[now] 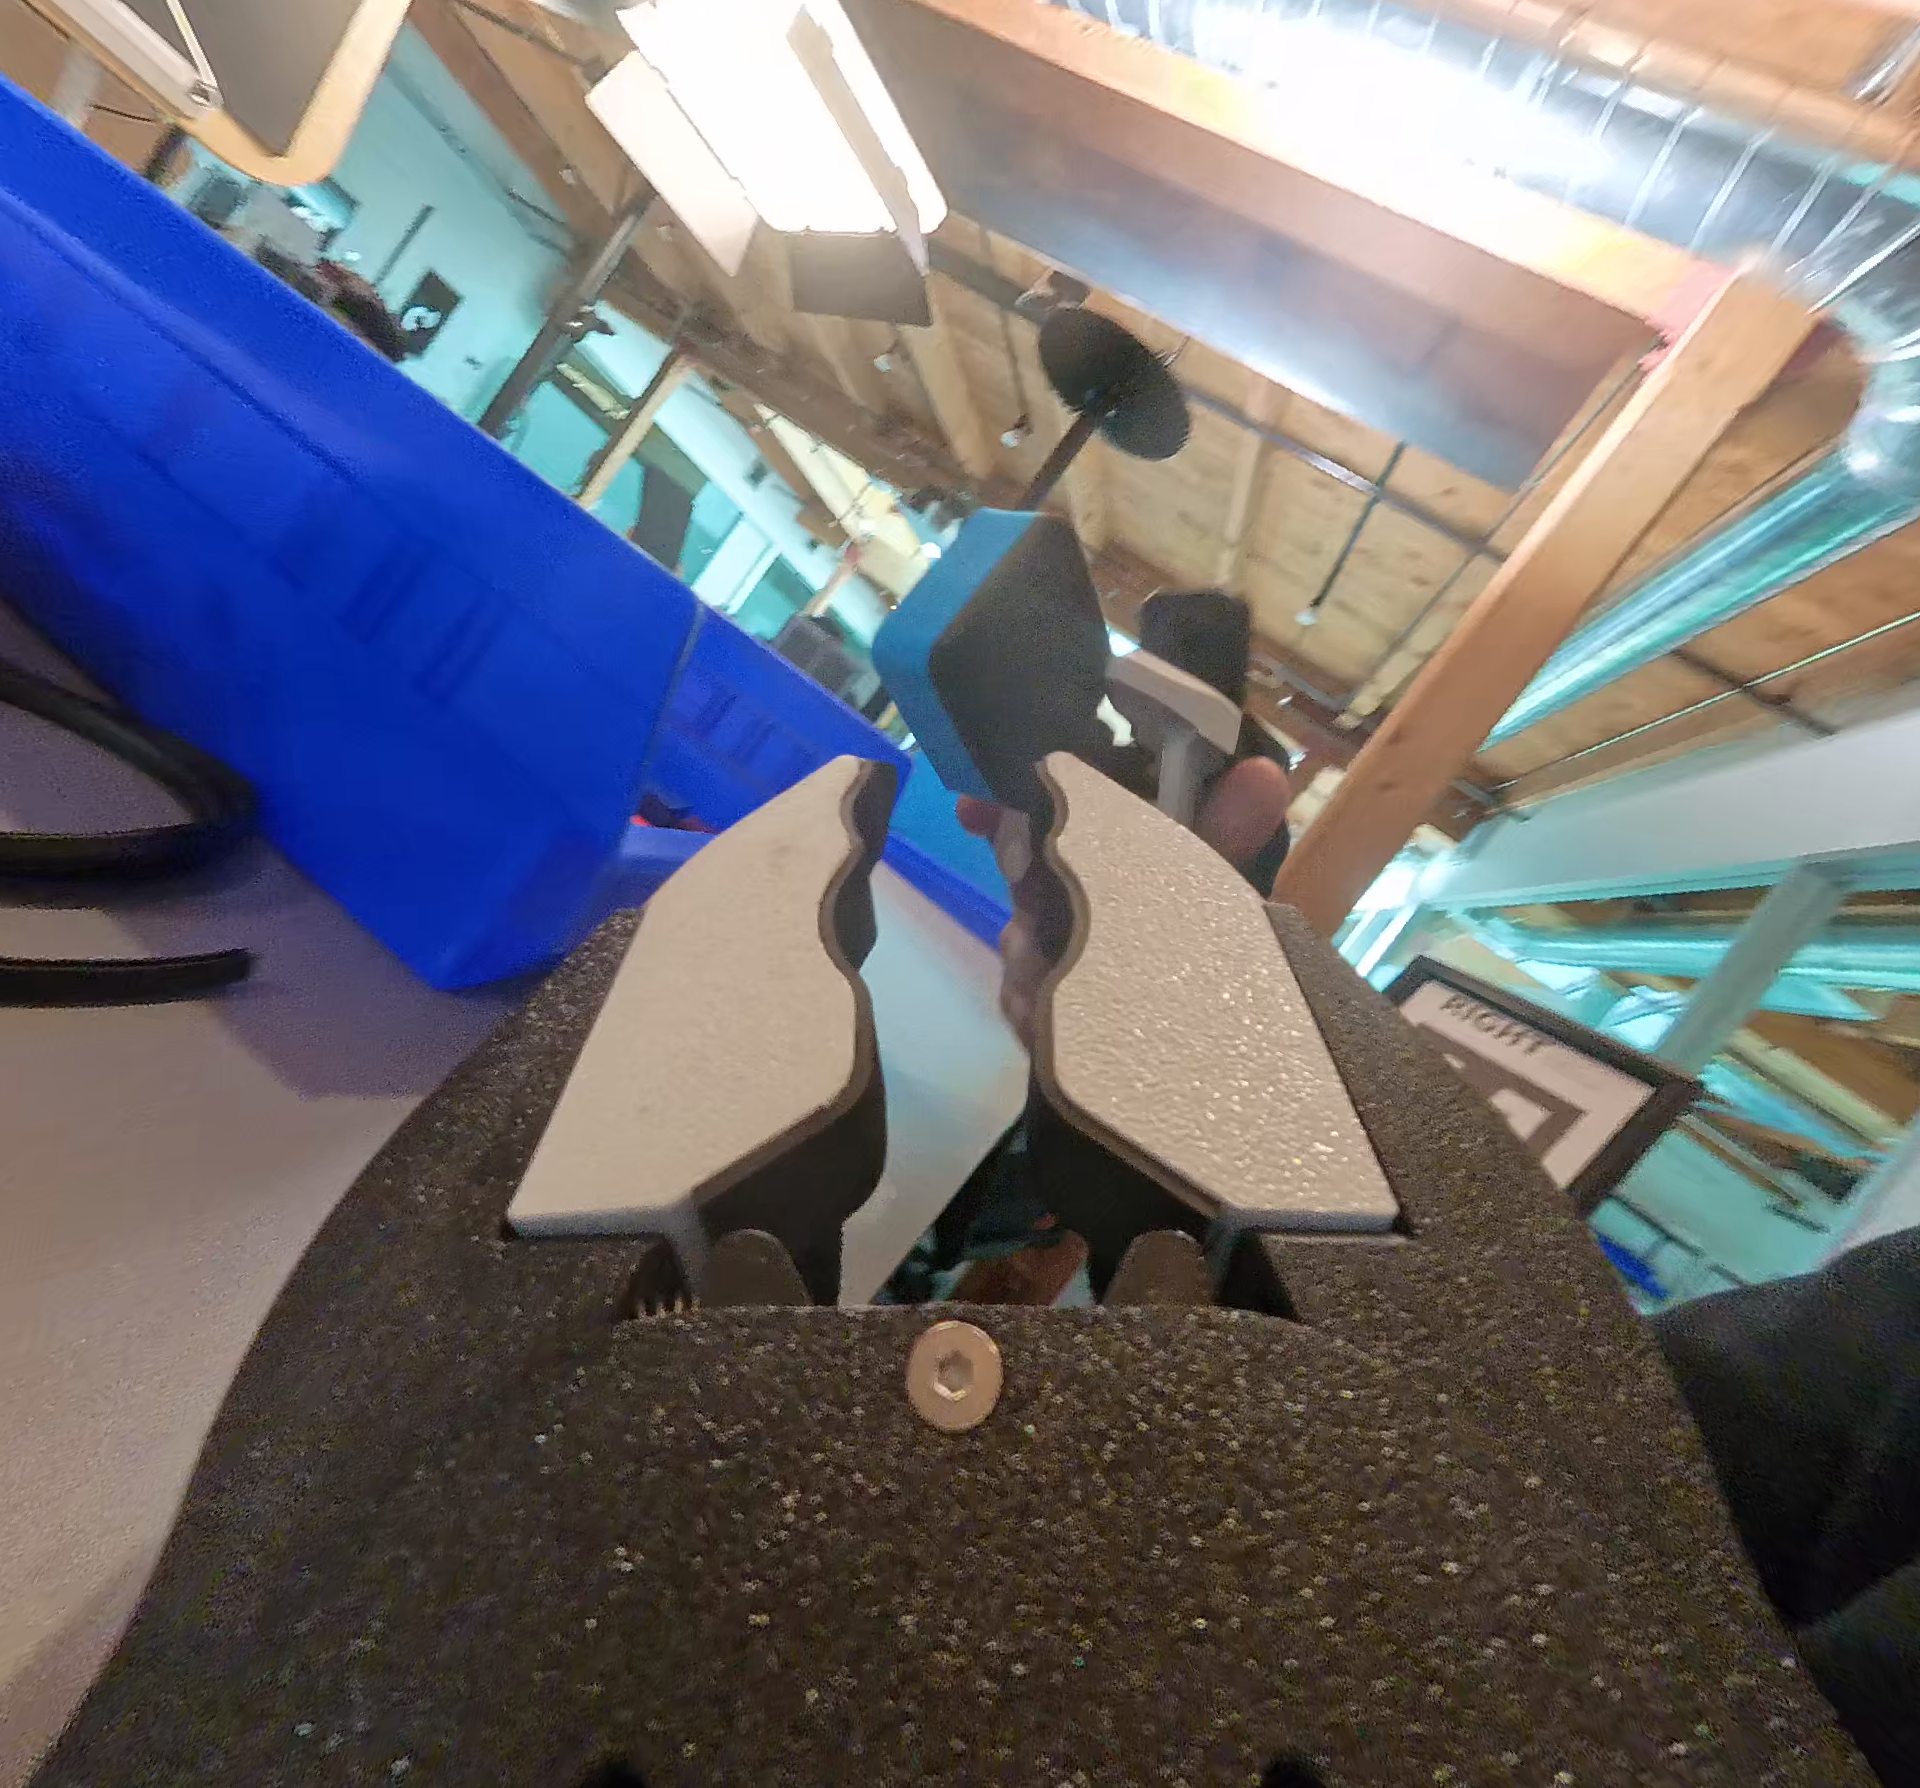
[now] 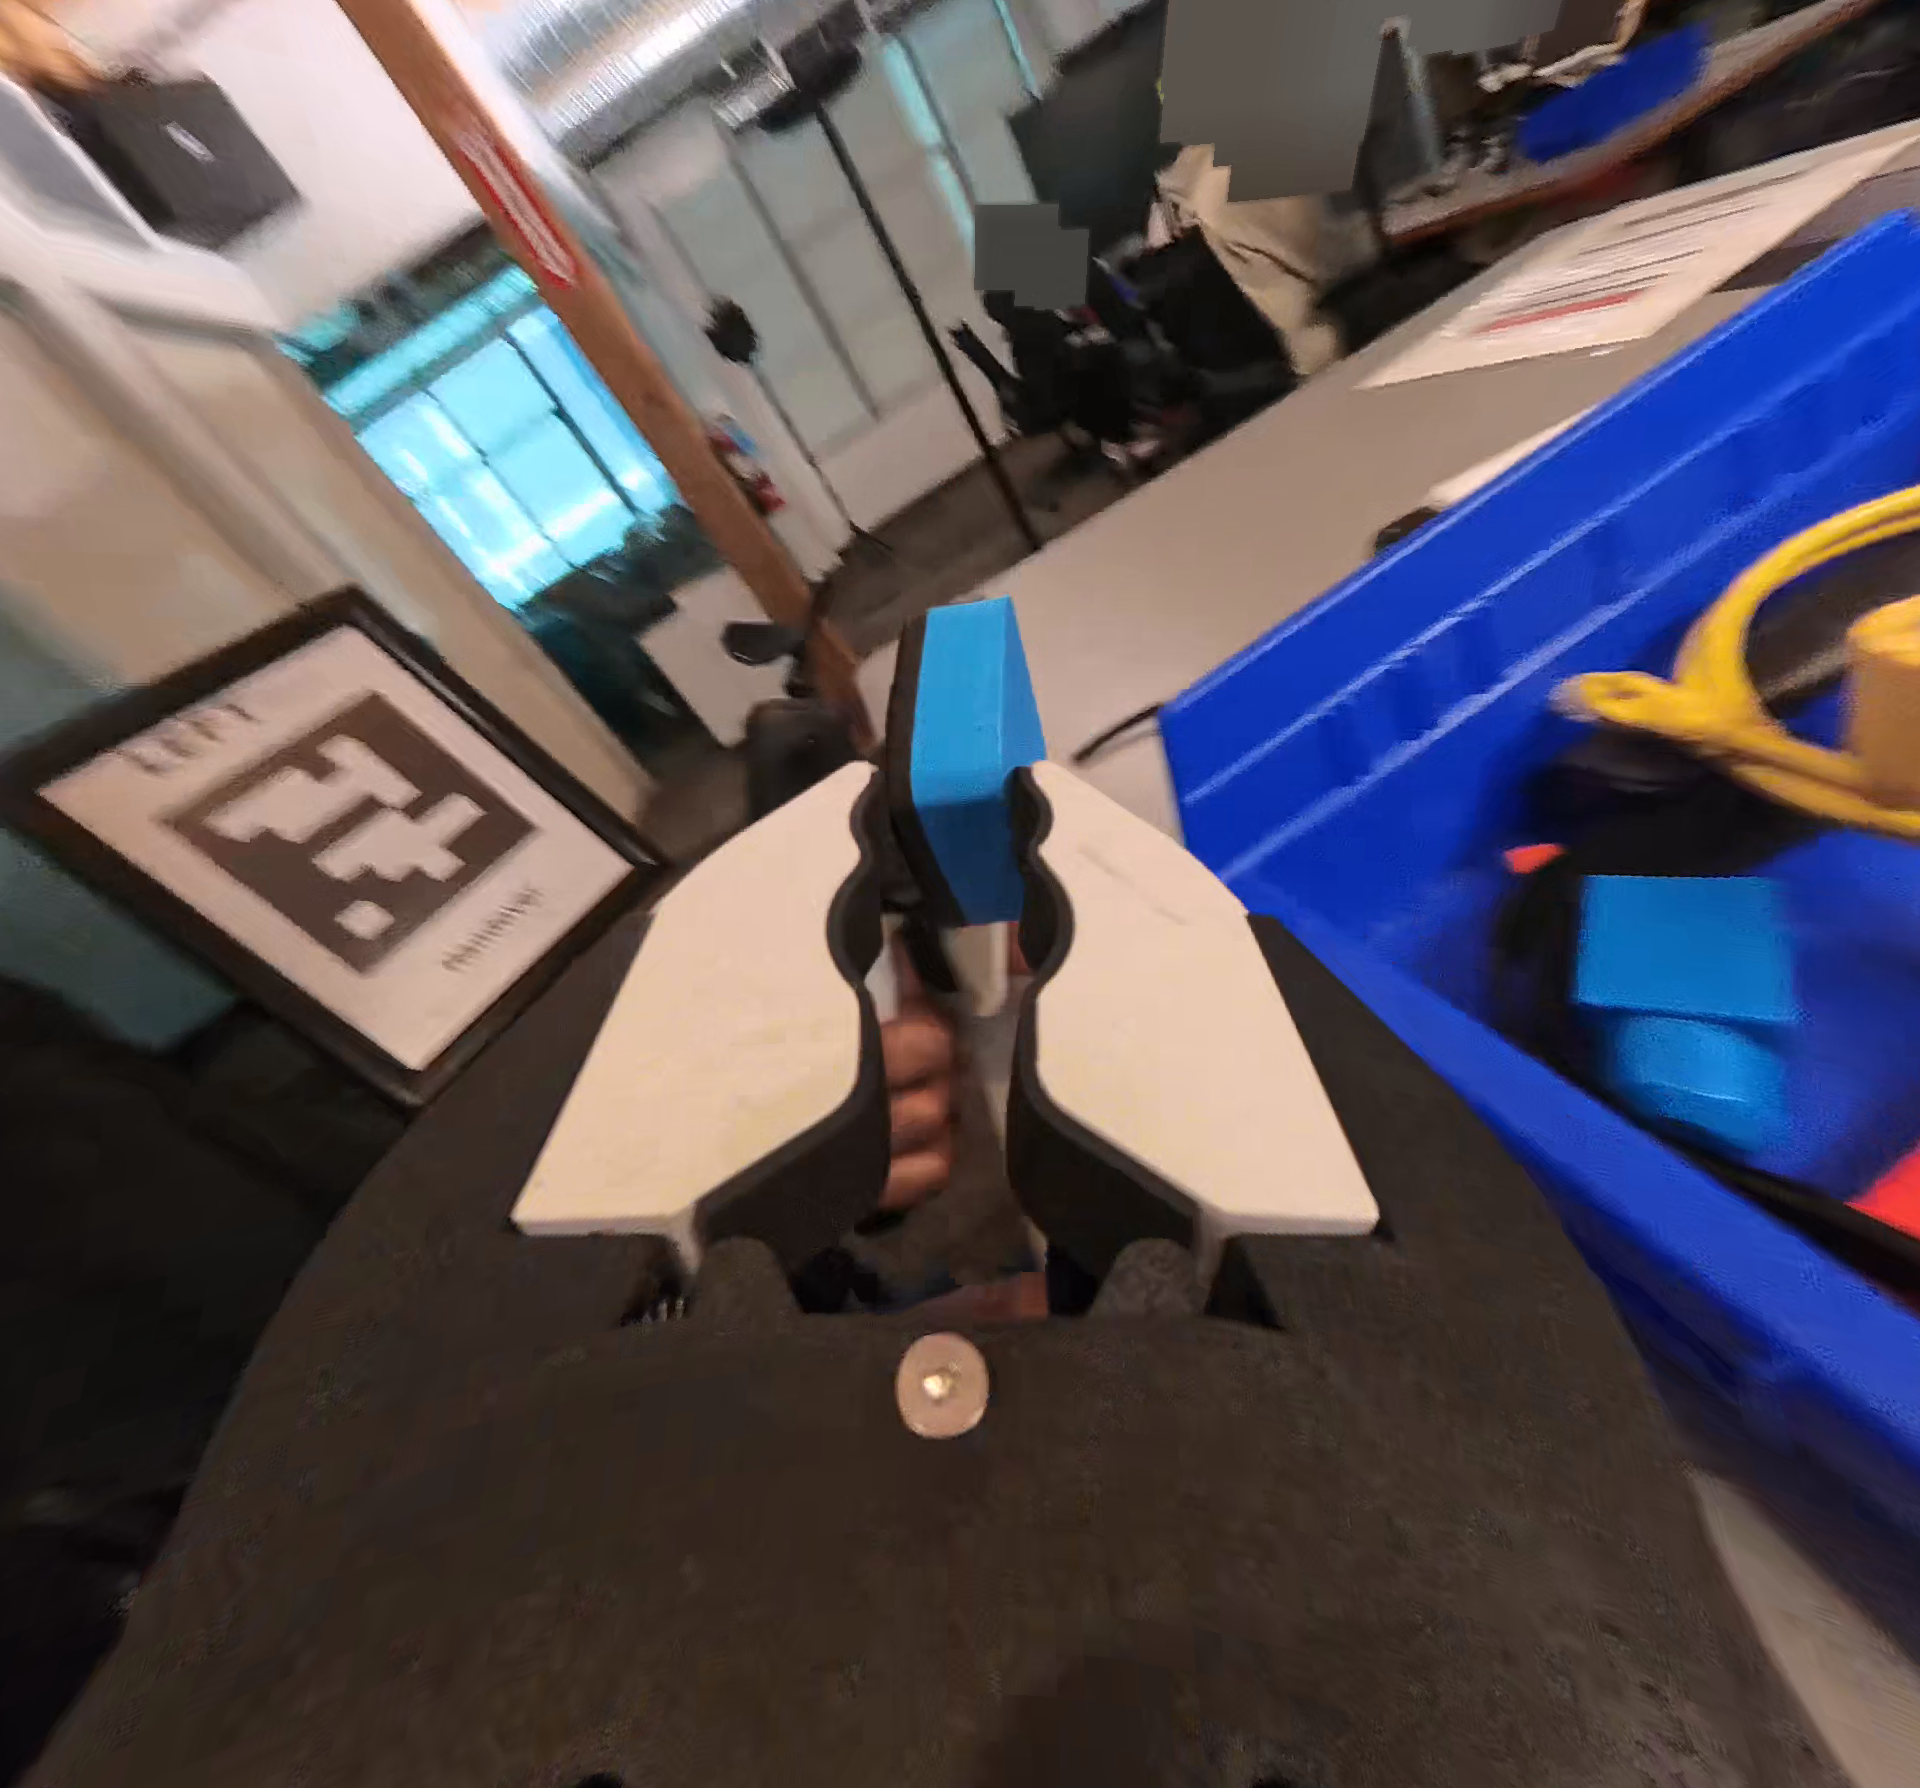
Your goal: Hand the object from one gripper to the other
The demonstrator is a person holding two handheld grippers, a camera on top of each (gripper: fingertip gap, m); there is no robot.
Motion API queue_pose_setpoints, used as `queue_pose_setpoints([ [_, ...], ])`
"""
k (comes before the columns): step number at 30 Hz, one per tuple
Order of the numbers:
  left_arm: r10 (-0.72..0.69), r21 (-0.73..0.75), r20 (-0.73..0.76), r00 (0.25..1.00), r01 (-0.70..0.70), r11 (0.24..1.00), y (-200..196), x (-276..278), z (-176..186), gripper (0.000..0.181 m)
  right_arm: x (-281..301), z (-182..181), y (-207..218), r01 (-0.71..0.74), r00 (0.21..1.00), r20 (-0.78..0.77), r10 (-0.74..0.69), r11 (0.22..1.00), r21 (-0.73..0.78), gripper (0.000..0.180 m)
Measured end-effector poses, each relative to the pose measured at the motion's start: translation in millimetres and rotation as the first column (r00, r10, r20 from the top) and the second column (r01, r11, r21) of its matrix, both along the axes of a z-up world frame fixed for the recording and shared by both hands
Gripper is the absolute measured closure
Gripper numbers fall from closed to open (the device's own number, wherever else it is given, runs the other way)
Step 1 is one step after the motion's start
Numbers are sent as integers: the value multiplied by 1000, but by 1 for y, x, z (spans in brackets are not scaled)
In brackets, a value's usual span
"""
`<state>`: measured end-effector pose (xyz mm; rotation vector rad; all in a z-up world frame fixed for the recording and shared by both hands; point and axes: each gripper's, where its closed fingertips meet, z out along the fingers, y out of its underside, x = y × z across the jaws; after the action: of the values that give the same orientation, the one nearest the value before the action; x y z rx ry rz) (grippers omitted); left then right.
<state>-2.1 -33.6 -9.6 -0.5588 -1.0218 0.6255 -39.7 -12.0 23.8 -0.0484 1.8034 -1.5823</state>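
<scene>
A blue foam block with a black face (image 2: 966,762) stands upright between the fingertips of my right gripper (image 2: 951,788), which is shut on its lower part. In the left wrist view the same block (image 1: 987,658) hangs tilted just beyond my left gripper (image 1: 961,782). Its lower corner is at the tip of that gripper's right finger (image 1: 1164,959). The left jaws stand apart with nothing between the pads. The two grippers face each other closely. A hand (image 2: 914,1104) shows behind the block.
A large blue bin (image 2: 1455,699) stands to the right of my right gripper and holds a yellow looped thing (image 2: 1704,699) and blue foam pieces (image 2: 1683,990). The same bin (image 1: 364,595) lies left of my left gripper. Black cables (image 1: 156,824) lie on the grey table (image 1: 156,1219). There is about 6 centimetres between the tips of the two grippers.
</scene>
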Motion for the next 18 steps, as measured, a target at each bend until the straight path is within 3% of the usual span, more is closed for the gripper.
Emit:
queue_pose_setpoints([
  [7,-147,29,-138,980,152,988,28,4,21,132,35,-11,7,-107,963,244,114,993,-43,158],
  [10,-148,40,-139,979,155,987,27,4,18,154,37,-12,10,-100,959,260,117,992,-75,159],
  [12,-137,22,-113,984,140,990,26,3,15,156,32,-17,10,-21,987,155,33,997,-78,158],
  [14,-93,-7,-57,994,93,996,22,1,11,156,20,-23,10,114,992,-47,-120,987,-112,149],
  [16,-70,-40,-19,997,70,997,20,2,10,156,8,-25,14,232,910,-295,-290,949,-215,139],
  [18,-67,-53,14,998,68,996,18,2,9,156,4,-25,19,275,748,-515,-419,902,-334,128],
])
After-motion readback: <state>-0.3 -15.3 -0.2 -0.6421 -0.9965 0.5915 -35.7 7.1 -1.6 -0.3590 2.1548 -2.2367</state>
